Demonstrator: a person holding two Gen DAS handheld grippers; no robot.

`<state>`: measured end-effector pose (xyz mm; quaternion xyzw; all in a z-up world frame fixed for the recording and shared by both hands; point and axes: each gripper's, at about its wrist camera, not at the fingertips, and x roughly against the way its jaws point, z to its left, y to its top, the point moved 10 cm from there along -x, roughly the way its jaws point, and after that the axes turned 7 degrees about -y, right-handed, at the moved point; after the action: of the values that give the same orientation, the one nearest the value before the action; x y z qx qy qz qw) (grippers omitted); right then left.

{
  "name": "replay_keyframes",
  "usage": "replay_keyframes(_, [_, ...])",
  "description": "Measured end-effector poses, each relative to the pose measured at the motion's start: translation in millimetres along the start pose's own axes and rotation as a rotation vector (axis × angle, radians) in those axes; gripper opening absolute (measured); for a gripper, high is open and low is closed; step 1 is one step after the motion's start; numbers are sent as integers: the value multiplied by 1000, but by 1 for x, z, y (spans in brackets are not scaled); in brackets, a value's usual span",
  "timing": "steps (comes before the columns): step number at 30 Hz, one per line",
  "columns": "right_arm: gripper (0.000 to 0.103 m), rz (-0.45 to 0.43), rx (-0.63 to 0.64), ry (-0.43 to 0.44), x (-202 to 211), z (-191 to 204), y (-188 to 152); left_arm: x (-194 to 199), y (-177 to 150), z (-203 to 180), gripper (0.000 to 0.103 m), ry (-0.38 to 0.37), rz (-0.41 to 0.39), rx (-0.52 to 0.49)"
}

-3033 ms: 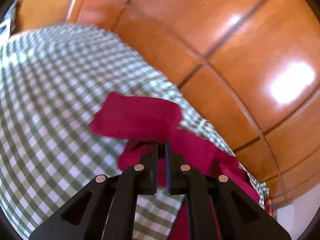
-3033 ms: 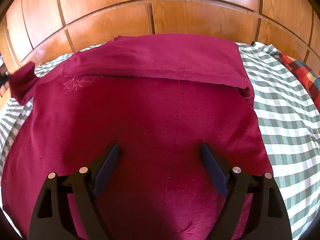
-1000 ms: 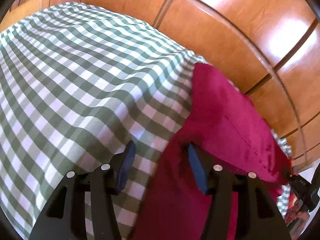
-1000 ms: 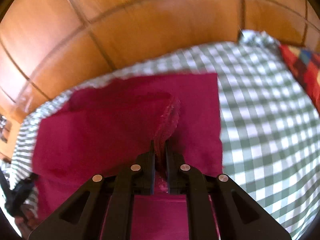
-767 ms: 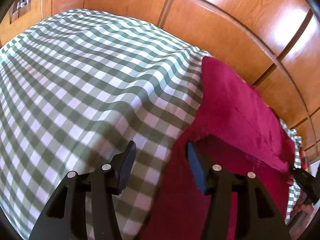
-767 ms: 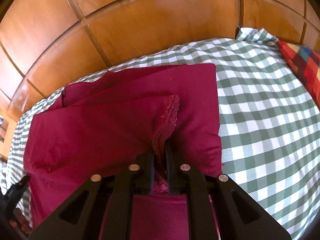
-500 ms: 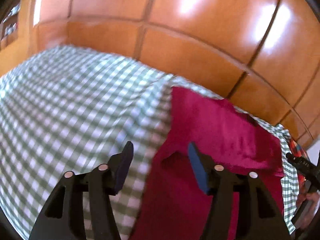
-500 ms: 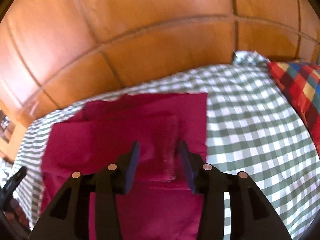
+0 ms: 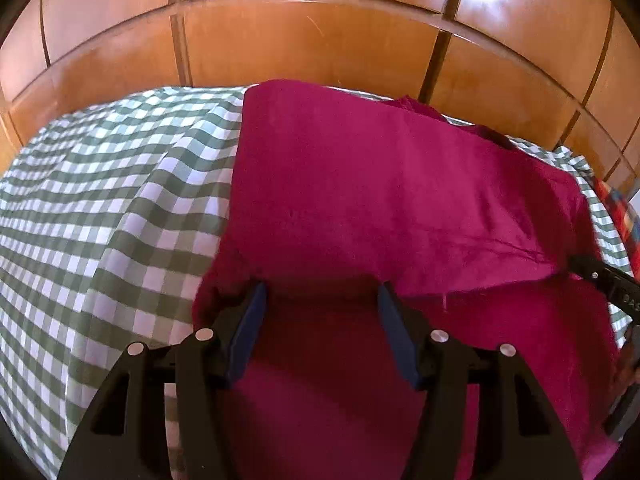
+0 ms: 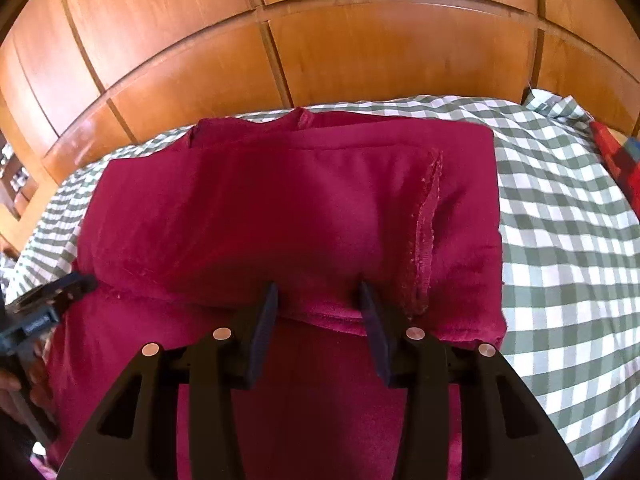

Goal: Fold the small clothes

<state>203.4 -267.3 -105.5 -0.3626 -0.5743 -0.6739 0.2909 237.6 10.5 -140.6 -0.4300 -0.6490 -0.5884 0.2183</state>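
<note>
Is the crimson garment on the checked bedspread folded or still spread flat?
Partly folded: the crimson fabric garment has its far portion doubled back toward the camera, its stitched hem lying on top.

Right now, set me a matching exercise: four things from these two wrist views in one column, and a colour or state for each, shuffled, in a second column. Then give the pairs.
Column one:
1. garment
2. bedcover
3. left gripper
4. wall panels

Column two:
A. glossy orange-brown wood
B. green and white check
C. open, holding nothing
D. crimson, sleeves folded in across the body

Pairs: 1-D, 2-B, 3-C, 4-A.

The right gripper is open too, above the folded edge.
</note>
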Motion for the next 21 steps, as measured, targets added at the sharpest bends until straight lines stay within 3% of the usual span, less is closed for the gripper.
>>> replay_keyframes(5, [43,-55,-42,44,18,2,31,37,40,8,58,-84,-129,58])
replay_keyframes(9, [43,-55,-56,20,7,1,52,38,77,17,57,-106,-161,96])
replay_keyframes(13, [43,-16,-99,-30,-22,-14,64,8,104,24,56,-80,-136,123])
replay_keyframes(16, [43,28,-125,-45,-47,-27,60,-23,105,36,56,-28,-87,156])
replay_keyframes(18, [43,-5,-95,-48,-54,-27,56,-49,94,52,57,55,-29,183])
replay_keyframes(19, [43,-25,-80,-59,-55,-25,54,-60,85,58,58,60,-3,206])
replay_keyframes(21, [43,-66,-44,-89,-54,-22,51,-65,79,62,60,32,-39,222])
